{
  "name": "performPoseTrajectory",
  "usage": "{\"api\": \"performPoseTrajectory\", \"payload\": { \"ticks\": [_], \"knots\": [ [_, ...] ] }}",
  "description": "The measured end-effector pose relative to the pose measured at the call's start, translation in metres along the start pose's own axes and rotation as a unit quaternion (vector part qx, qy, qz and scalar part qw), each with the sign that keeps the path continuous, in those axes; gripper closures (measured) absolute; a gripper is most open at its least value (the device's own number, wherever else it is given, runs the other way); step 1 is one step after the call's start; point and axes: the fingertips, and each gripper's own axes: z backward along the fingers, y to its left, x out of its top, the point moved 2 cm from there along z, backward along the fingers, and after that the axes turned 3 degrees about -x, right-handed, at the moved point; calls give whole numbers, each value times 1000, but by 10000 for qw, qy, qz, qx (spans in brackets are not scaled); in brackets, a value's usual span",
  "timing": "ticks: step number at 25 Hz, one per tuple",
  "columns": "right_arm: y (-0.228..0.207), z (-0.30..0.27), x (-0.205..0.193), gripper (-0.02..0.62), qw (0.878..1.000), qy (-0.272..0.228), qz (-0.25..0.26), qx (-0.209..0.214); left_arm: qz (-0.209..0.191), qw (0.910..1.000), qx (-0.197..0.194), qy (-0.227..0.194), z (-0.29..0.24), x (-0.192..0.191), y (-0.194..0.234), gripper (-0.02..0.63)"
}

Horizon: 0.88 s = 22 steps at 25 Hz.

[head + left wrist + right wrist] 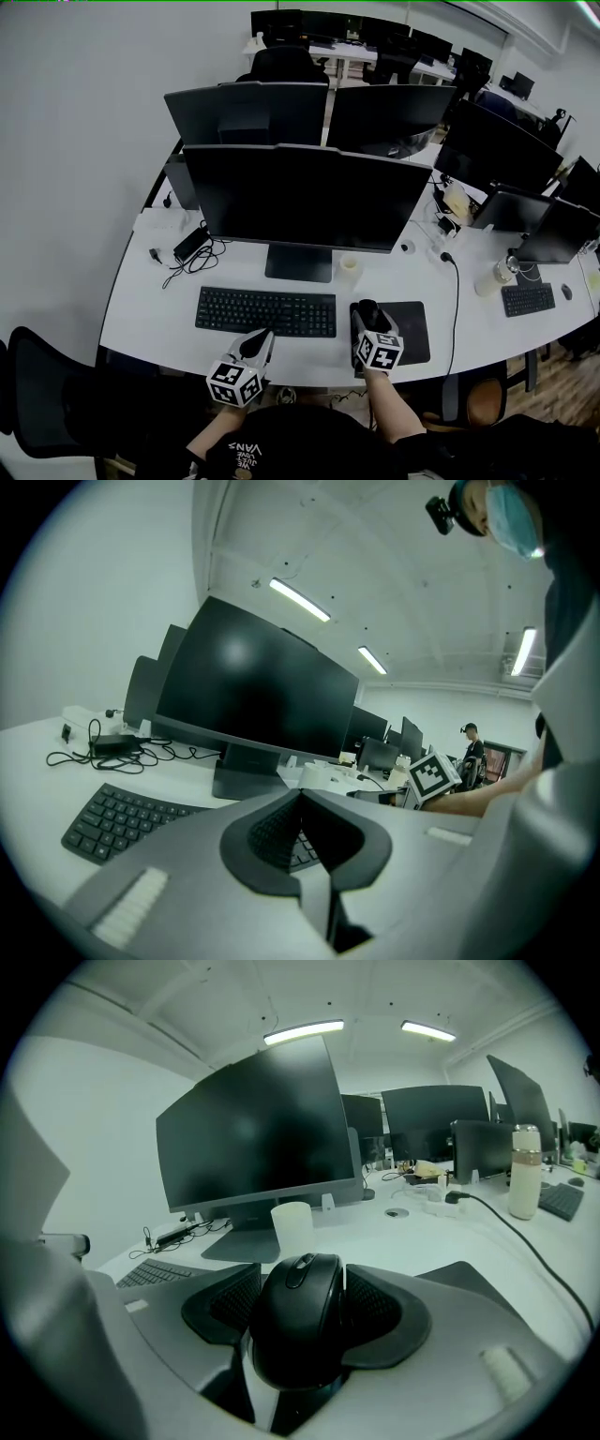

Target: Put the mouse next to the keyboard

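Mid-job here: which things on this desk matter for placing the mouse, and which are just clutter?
Job: black computer mouse, clamped in the right gripper; black keyboard left of it; black mouse pad.
Lying about: white cup; black power adapter with tangled cable; white bottle; large black monitor.

the black mouse [298, 1326] is sitting pinched in the right claw [305, 1302], just right of the black keyboard [265, 311], which is lying flat on the white surface [150, 309].
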Motion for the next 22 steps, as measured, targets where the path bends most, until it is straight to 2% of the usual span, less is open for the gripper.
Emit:
{"api": "performPoseTrajectory", "payload": {
  "ticks": [12, 22],
  "knots": [
    [7, -38, -23, 310, 9982, 451, 375, -159, -56, 9999, -120, 86, -2, 7, 19, 603],
    [2, -49, -39, 310, 9953, 852, 381, -249, -64, 9999, -125, 86, -7, 9, 27, 603]
  ]
}}
